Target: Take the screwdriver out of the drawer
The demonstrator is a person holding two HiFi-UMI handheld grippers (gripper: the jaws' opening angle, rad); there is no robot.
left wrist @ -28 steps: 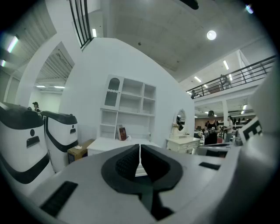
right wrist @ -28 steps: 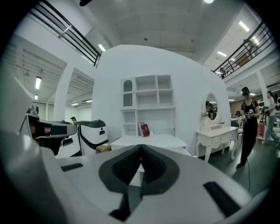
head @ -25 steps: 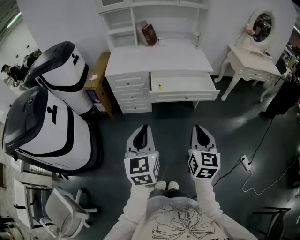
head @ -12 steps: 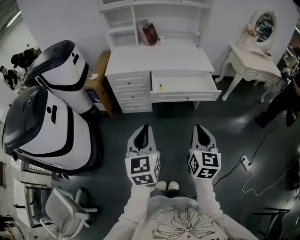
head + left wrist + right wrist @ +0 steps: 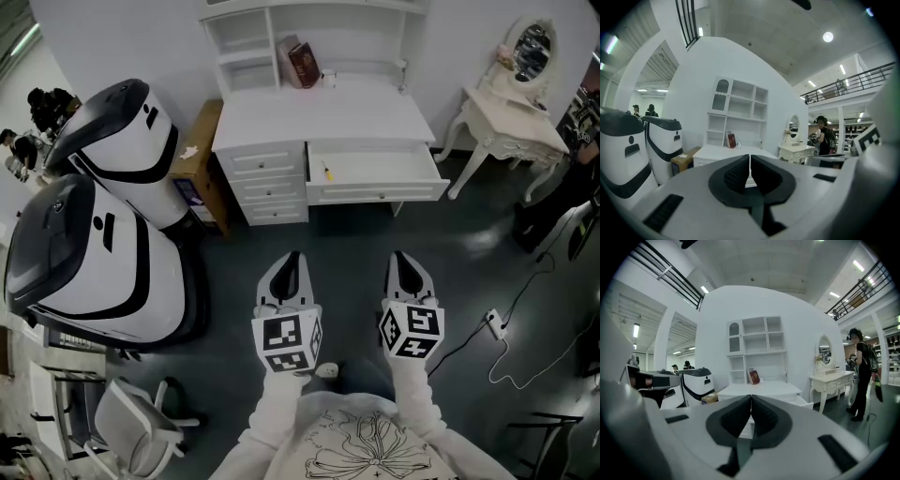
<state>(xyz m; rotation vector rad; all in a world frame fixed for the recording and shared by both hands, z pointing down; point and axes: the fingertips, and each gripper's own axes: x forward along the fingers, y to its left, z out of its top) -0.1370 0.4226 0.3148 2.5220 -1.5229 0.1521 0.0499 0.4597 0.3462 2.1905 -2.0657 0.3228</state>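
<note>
A white wooden desk (image 5: 323, 117) with a shelved hutch stands against the wall, and its upper right drawer (image 5: 380, 190) is pulled open. A small yellow-handled screwdriver (image 5: 326, 171) lies inside the drawer near its left end, too small to make out in detail. The desk's worktop is bare, and a dark red book (image 5: 302, 64) leans on the shelf just above it.

The left gripper (image 5: 289, 255) and right gripper (image 5: 402, 255), both grey with black jaws and a marker cube, are held side by side over the dark grey floor (image 5: 347, 244). Both point towards the desk and are well apart from the drawer. In the left gripper view the left gripper's jaws are clenched together with nothing between them, and the right gripper view shows the same of the right gripper's jaws.

Two large white-and-black rounded machines (image 5: 103, 187) stand to the left beside a brown cardboard box (image 5: 192, 155). A white dressing table with an oval mirror (image 5: 511, 117) stands to the right.
</note>
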